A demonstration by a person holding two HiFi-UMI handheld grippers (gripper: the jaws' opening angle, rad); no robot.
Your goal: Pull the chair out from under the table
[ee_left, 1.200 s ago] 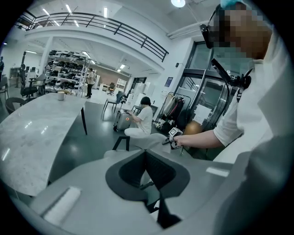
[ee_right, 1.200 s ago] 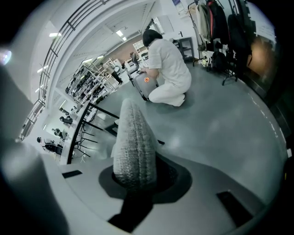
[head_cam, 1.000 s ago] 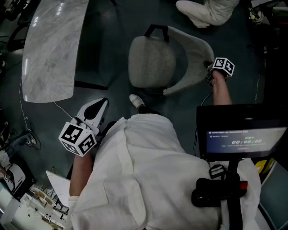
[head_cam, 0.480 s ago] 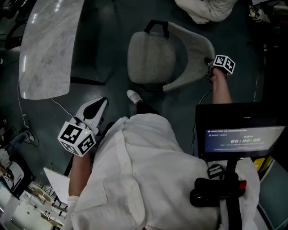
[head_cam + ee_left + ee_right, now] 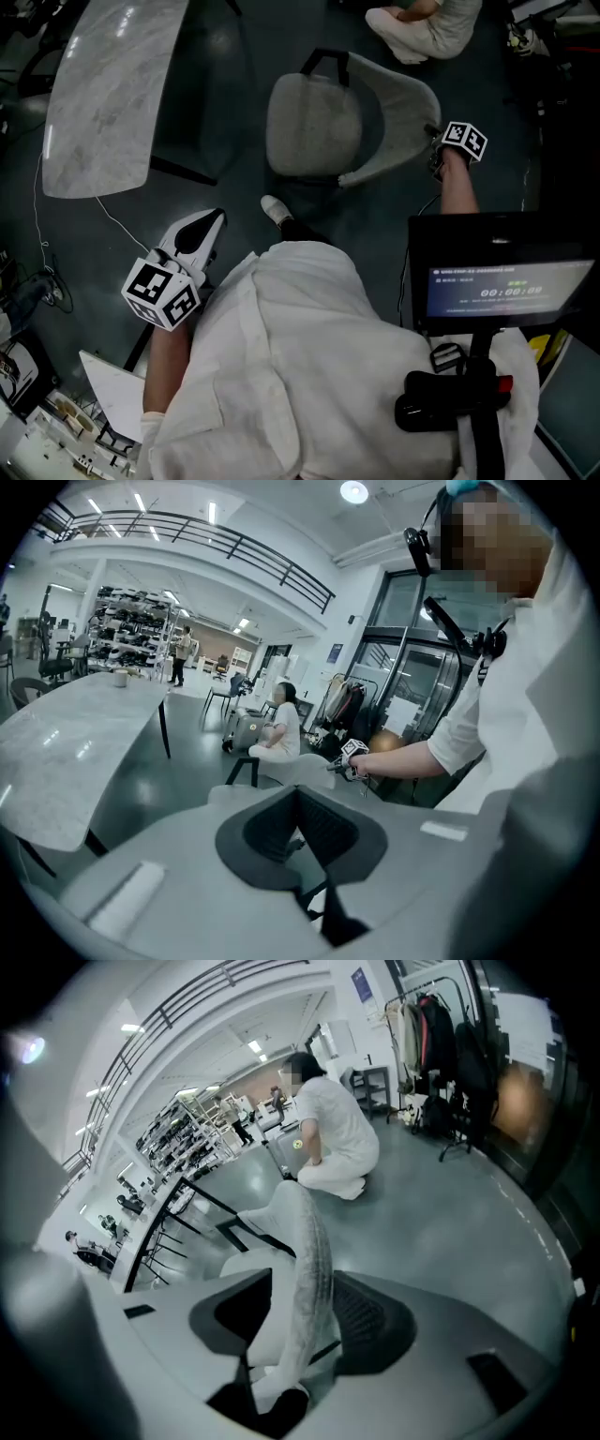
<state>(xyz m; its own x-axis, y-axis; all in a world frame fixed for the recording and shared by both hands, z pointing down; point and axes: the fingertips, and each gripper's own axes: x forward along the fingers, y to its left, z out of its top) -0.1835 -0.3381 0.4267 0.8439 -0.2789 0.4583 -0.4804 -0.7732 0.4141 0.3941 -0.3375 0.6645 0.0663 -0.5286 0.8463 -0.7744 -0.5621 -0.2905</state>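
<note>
The grey upholstered chair (image 5: 314, 127) stands on the dark floor, clear of the marble table (image 5: 103, 103) at the upper left. My right gripper (image 5: 433, 141) is at the right end of its curved backrest (image 5: 403, 112). In the right gripper view the backrest rim (image 5: 305, 1241) runs between the jaws of the right gripper (image 5: 300, 1309), which have just been opening. A gap shows beside the left pad. My left gripper (image 5: 211, 220) hovers low beside the person's leg, its tips together and nothing in it. It points toward the chair (image 5: 281, 771).
A person in white crouches on the floor beyond the chair (image 5: 427, 23). A monitor on a stand (image 5: 502, 277) is close at my right. A thin cable (image 5: 112, 220) trails from the table's near end. Boxes and papers (image 5: 66, 422) lie at the lower left.
The right gripper's marker cube stays at the backrest's end and the chair keeps its place. My left gripper has shifted only slightly. The view itself has swung a little.
</note>
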